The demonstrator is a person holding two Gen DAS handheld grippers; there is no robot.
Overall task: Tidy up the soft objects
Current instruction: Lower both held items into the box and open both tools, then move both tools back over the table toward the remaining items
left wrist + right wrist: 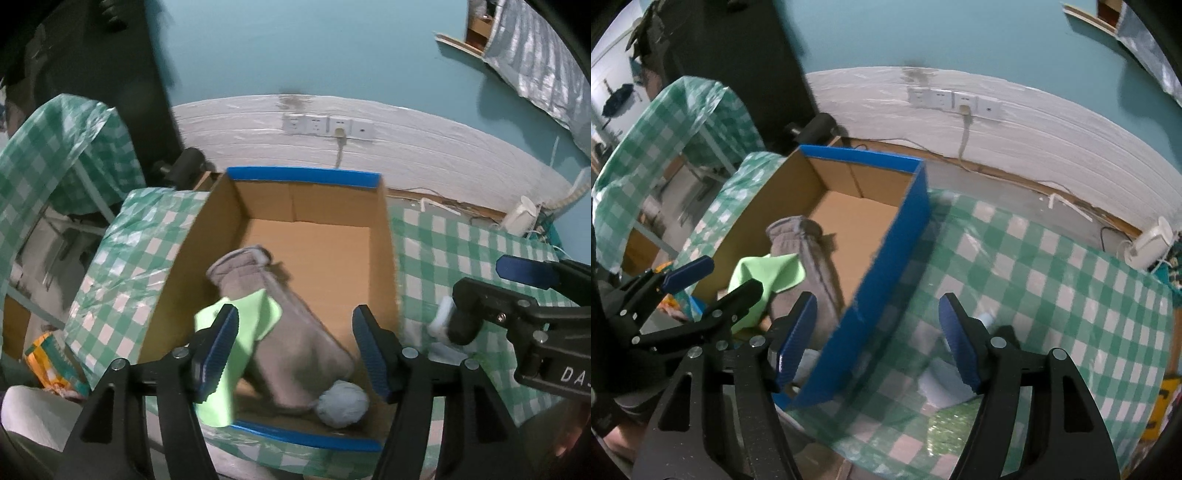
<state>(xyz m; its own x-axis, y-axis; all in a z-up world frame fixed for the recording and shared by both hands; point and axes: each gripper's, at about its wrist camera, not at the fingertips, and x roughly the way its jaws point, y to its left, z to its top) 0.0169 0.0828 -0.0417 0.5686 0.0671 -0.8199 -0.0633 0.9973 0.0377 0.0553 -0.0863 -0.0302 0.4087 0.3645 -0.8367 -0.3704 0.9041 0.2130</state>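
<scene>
L gripper [295, 350] open over the box [386, 258], nothing btwn pads. R gripper [879, 339] open too, straddling box's blue right wall, empty. In box: grey sock [284, 325] lying diagonal, green cloth [251, 325] draped over it on left, blue-grey ball [343, 404] at near right corner, touching sock. Box sits on checked cloth [1052, 277].

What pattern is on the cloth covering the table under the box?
Green and white checks on the tablecloth, clearest in the right wrist view.

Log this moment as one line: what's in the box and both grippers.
box: grey sock, green cloth, blue-grey ball inside | left gripper: open, above box, empty | right gripper: open, straddling box's right wall, empty
</scene>
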